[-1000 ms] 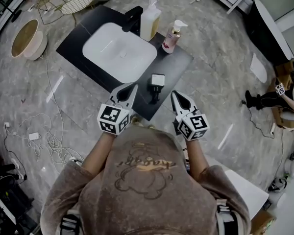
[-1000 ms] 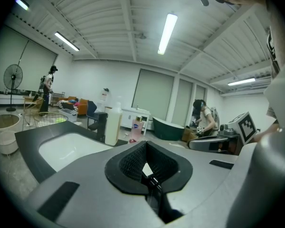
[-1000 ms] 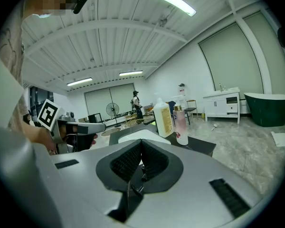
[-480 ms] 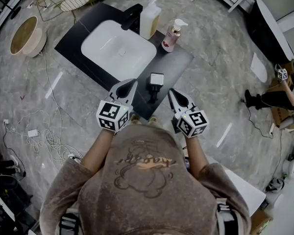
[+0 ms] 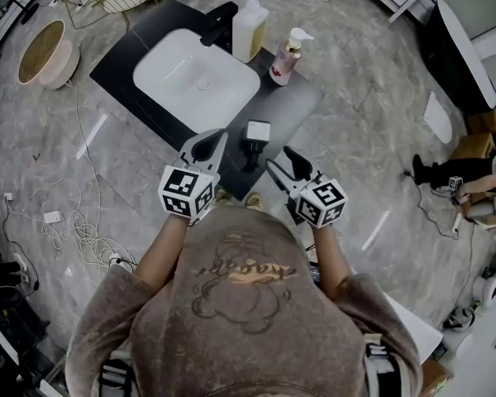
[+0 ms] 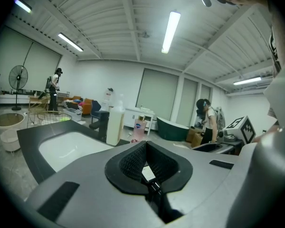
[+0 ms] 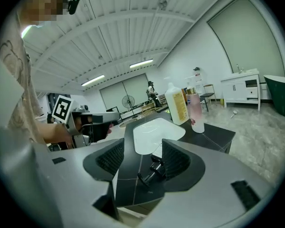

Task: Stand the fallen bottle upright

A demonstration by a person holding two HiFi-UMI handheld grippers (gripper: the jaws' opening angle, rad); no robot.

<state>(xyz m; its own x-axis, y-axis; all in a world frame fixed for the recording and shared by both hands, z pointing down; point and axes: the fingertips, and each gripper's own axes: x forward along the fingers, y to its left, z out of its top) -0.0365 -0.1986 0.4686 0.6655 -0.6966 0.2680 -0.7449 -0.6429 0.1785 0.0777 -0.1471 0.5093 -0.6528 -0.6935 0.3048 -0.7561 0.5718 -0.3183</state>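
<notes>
The fallen bottle, black with a white square end, lies on its side near the front edge of the dark counter. My left gripper hovers just left of it with its jaws shut and empty. My right gripper is just right of the bottle; its jaws are opening and nothing is between the pads. In the right gripper view the bottle lies a little beyond the spread jaws of that gripper. In the left gripper view the bottle's white end shows through the gap behind the closed tips of the left gripper.
A white sink with a black faucet fills the counter's left part. A yellow soap bottle and a pink pump bottle stand upright at the back. A basket and cables are on the floor at left.
My right gripper's jaws have gone from shut to spread apart, and it has swung a little towards the bottle. The left gripper has stayed in place.
</notes>
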